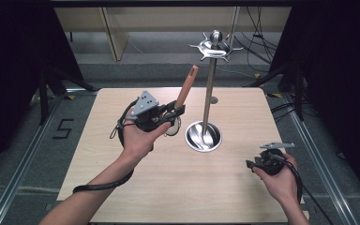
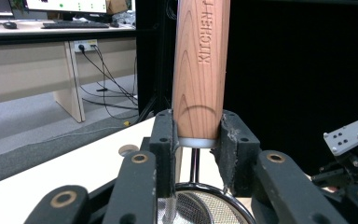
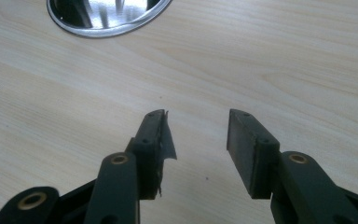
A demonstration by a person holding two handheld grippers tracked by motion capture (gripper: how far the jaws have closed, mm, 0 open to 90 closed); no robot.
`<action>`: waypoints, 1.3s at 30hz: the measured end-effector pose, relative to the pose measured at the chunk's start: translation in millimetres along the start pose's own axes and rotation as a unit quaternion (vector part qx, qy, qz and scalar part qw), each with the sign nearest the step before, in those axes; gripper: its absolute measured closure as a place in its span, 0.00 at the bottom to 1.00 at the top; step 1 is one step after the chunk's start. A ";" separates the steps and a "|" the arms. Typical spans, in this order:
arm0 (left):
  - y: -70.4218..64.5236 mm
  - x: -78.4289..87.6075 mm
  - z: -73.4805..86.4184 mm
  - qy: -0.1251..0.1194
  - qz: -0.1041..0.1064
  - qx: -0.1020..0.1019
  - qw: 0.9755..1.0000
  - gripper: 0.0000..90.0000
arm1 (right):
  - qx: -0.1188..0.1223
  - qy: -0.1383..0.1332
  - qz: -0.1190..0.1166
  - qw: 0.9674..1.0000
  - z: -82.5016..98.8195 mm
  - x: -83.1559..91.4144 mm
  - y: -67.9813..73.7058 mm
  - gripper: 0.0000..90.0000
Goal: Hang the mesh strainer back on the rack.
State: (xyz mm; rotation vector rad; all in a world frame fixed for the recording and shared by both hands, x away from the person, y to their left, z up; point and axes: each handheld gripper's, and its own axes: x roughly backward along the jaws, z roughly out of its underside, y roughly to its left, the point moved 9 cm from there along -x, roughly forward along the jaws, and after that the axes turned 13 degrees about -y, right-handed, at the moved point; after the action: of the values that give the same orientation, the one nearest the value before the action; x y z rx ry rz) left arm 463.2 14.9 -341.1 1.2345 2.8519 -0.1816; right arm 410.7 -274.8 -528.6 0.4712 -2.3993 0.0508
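Observation:
My left gripper is shut on a wooden-handled strainer. Its handle points up and away, and its round mesh head hangs just below the jaws. In the left gripper view the handle, stamped "KITCHEN", stands clamped between the pads above the mesh. To its right stands a steel utensil stand with a ring of hooks on top and a round dish base. My right gripper rests low over the table's right front, open and empty, with bare wood between its jaws.
The light wooden table stands between black curtains. A small round disc lies on the table behind the stand. The stand's base rim shows ahead of my right gripper. Desks and cables are beyond the far edge.

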 end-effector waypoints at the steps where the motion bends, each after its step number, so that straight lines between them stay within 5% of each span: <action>1: -0.4 -0.2 -1.2 -0.002 0.000 0.000 1.000 0.76 | 0.000 0.000 0.000 1.000 -0.1 0.0 0.0 0.64; 39: -5.1 -14.1 -20.5 -0.037 -0.016 -0.024 0.999 0.76 | 0.002 0.001 0.000 1.000 0.1 0.1 0.0 0.65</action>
State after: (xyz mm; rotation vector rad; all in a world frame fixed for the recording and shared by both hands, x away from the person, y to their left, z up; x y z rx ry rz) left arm 469.5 3.6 -319.2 1.1488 2.7966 -0.1571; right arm 410.5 -274.8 -528.7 0.4726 -2.3982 0.0560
